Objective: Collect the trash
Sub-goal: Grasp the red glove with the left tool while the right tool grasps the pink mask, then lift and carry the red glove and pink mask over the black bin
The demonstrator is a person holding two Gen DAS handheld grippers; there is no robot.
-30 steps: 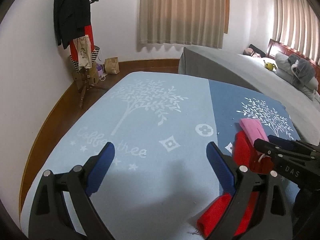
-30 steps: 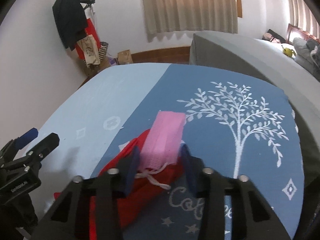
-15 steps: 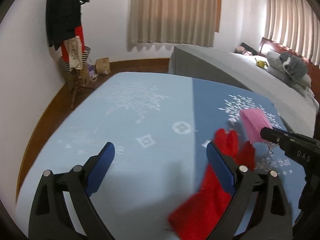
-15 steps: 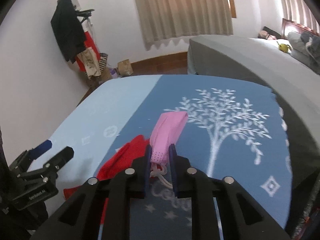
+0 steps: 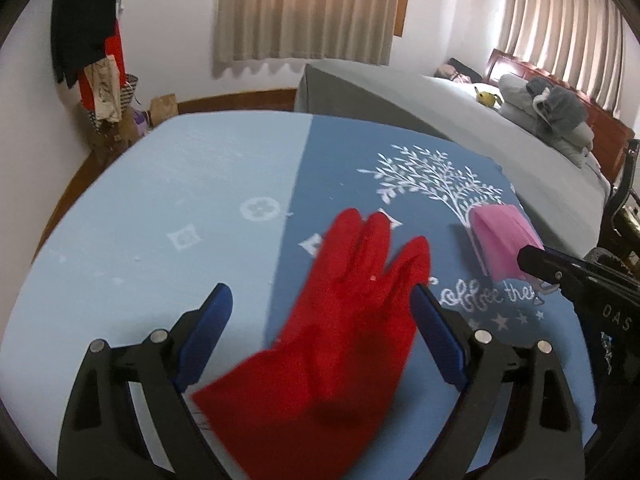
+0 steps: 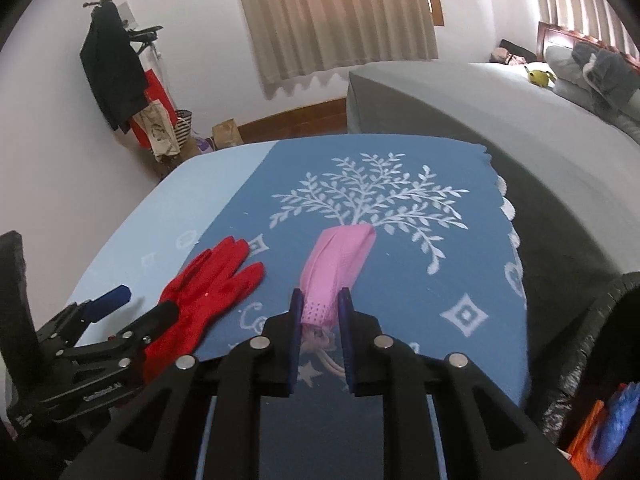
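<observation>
A red glove lies flat on the blue tablecloth, fingers pointing away. My left gripper straddles its palm with the jaws wide and slowly closing; the pads do not press it. To the right, my right gripper is shut on the near end of a folded pink face mask, whose far end rests on the white tree print. From the right wrist, the glove and left gripper sit at lower left. The left wrist view shows the mask with the right gripper beside it.
A black bag holding orange and blue items hangs at the table's right edge. A grey bed stands behind the table. A coat rack with clothes is at the far left wall.
The right gripper closed on the pink mask and drew it rightward off the red glove. The left gripper swung right until the glove lay between its jaws.
</observation>
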